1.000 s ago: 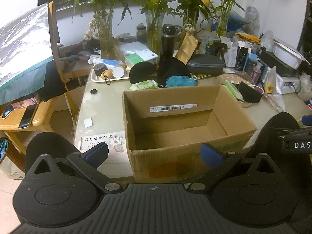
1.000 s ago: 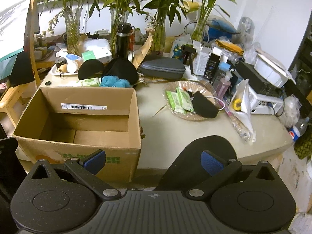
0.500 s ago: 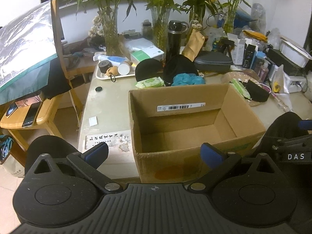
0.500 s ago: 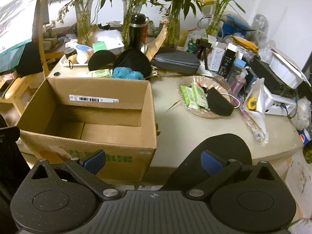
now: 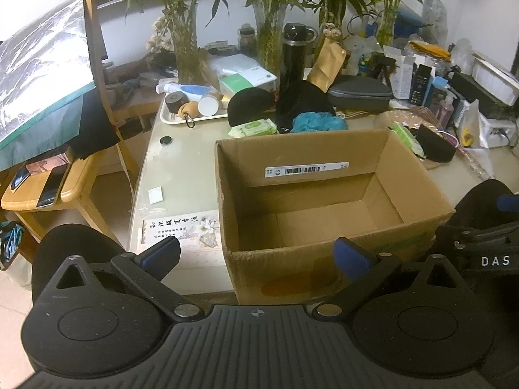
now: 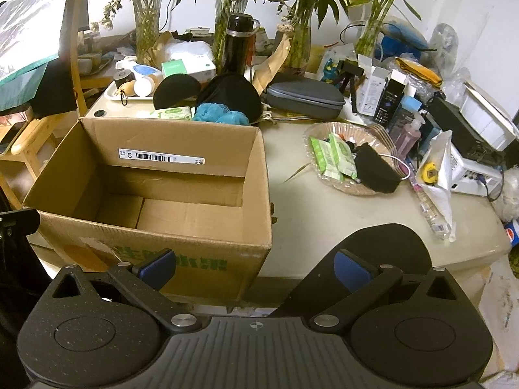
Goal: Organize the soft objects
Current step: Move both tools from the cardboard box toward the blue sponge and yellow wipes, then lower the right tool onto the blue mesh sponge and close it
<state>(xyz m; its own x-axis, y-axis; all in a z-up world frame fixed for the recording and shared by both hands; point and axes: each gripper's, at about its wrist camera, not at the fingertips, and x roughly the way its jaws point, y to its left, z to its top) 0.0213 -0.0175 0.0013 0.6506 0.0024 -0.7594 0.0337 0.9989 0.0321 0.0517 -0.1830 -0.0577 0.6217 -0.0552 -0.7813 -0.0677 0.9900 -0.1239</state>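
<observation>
An open, empty cardboard box [image 5: 324, 207] [image 6: 155, 194] stands on the table. Behind it lie a blue mesh sponge [image 5: 319, 122] [image 6: 220, 115], two black soft caps [image 5: 249, 102] [image 6: 176, 87] and a green wipes pack [image 5: 253, 128] [image 6: 172, 112]. A woven plate [image 6: 382, 129] to the right holds green packs and a black soft pouch [image 6: 374, 171]. My left gripper [image 5: 256, 254] is open and empty in front of the box's near wall. My right gripper [image 6: 256, 267] is open and empty at the box's front right corner.
Vases with bamboo, a black flask [image 6: 238, 43], a grey case [image 6: 305, 99], a white tray [image 5: 181, 118] with bottles and boxed clutter fill the table's back and right. A wooden stool [image 5: 48, 191] stands at the left. Black chair backs sit near both grippers.
Both grippers have moved forward and a little up toward the table, so the box and the things behind it look nearer. Both stay open and empty.
</observation>
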